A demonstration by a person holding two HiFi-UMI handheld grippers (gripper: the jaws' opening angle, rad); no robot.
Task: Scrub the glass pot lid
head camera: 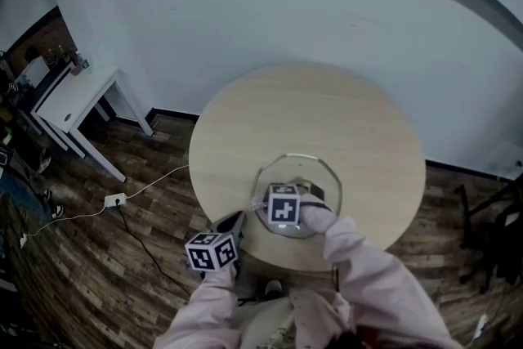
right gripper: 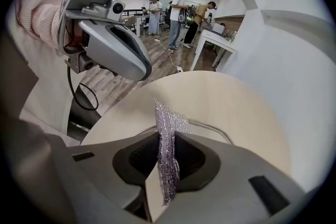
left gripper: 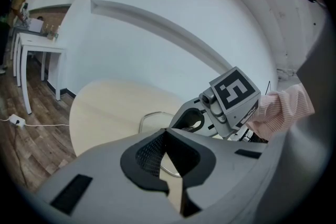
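The glass pot lid (head camera: 320, 174) lies flat on the round wooden table (head camera: 310, 114), near its front edge. My right gripper (right gripper: 167, 135) hovers over the lid's near side and is shut on a silvery mesh scrub cloth (right gripper: 167, 162), which sticks out past the tips. The lid's metal rim (right gripper: 210, 126) shows just beyond the cloth. My left gripper (left gripper: 165, 132) is shut with nothing between its fingers, at the table's front left edge, left of the lid rim (left gripper: 146, 116). In the left gripper view the right gripper (left gripper: 231, 98) is close by on the right.
A white side table (head camera: 72, 98) stands at the far left by the wall. A white cable and power strip (head camera: 114, 199) lie on the wood floor left of the table. Several people stand far off in the right gripper view (right gripper: 181, 8).
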